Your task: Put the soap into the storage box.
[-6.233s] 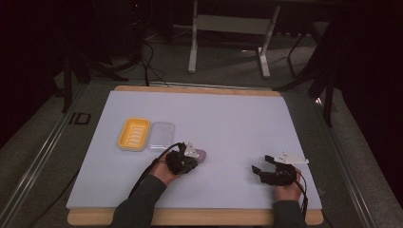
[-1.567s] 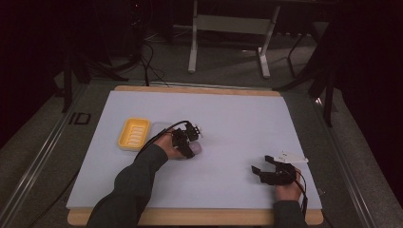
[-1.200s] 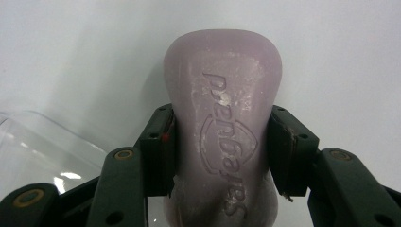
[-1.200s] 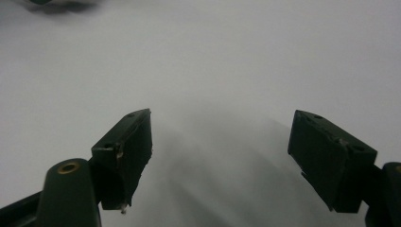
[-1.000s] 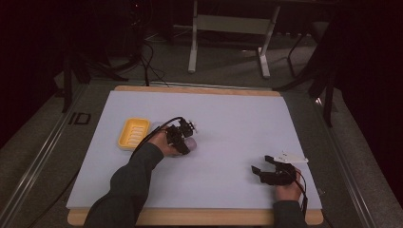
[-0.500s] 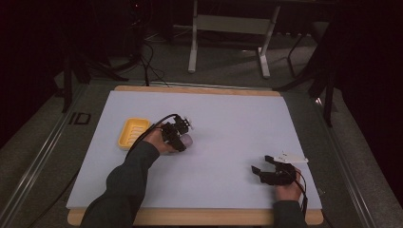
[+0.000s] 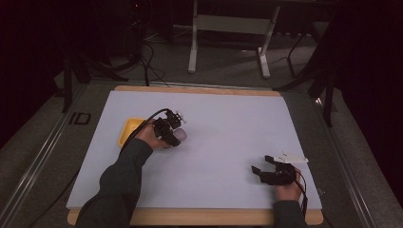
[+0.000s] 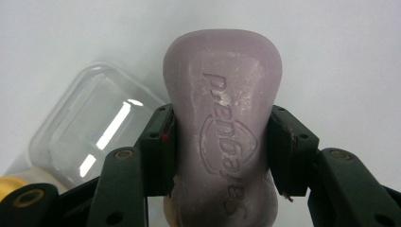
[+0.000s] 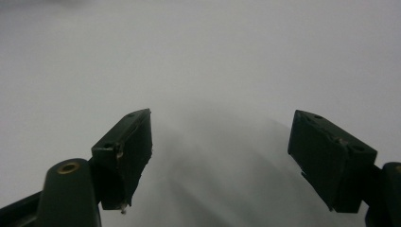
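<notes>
Left gripper fingers [image 8: 161,151]: they squeeze the purple soap bar [image 8: 222,137] from both sides, one pad on each long edge.
Soap bar: it sticks out past the jaws, with raised letters and a badge shape on its face. In the high view it is the pale lump [image 7: 179,136] at the tip of the left gripper [image 7: 167,132].
Clear lid [image 8: 90,137]: it lies on the mat behind the soap, up and to the left in the left gripper view.
Yellow dish [image 7: 128,130]: it sits on the white mat [image 7: 223,123], just beside the left hand.
Right gripper [image 7: 266,167]: its jaws stand wide apart with nothing between them; it rests low near the right front corner of the mat, well apart from the soap.
</notes>
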The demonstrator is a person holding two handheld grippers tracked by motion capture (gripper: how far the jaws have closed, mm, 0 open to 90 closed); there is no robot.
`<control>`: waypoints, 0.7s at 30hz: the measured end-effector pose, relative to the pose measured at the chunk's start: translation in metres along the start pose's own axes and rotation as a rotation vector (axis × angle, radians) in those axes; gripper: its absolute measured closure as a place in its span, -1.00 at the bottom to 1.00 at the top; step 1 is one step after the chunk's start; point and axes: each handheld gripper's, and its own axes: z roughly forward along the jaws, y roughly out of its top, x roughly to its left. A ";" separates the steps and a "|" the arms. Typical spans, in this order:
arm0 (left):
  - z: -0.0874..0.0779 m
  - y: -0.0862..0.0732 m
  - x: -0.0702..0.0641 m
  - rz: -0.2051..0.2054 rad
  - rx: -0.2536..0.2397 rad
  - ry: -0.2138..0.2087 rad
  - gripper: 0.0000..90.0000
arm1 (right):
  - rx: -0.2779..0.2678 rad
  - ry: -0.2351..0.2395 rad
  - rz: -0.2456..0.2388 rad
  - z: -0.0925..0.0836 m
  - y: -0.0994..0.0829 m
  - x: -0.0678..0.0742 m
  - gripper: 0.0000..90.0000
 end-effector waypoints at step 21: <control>-0.026 -0.022 0.026 -0.123 -0.051 0.047 0.11 | 0.000 -0.001 0.000 0.000 0.000 0.000 -0.51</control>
